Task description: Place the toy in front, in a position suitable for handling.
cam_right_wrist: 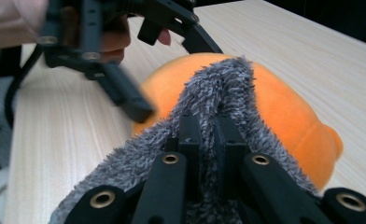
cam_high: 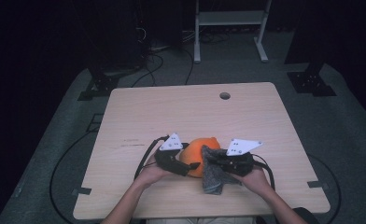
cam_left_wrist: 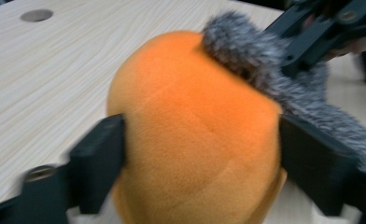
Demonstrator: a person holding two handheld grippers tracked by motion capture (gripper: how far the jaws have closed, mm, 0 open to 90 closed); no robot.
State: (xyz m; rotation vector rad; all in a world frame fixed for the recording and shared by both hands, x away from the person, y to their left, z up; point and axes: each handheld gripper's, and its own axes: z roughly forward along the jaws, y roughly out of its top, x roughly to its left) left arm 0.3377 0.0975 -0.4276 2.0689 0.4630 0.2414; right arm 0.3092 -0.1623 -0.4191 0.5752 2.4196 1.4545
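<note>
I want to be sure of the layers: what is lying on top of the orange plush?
A grey furry cloth drapes over one side of the orange plush. The plush surface under the cloth is covered and cannot be seen.

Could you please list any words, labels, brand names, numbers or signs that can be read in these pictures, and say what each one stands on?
None can be read.
The wooden table bears a faint dark mark near its left side, too small and blurred to read.
The orange plush toy, the grey fuzzy cloth and both grippers' grey plates show no lettering.
</note>
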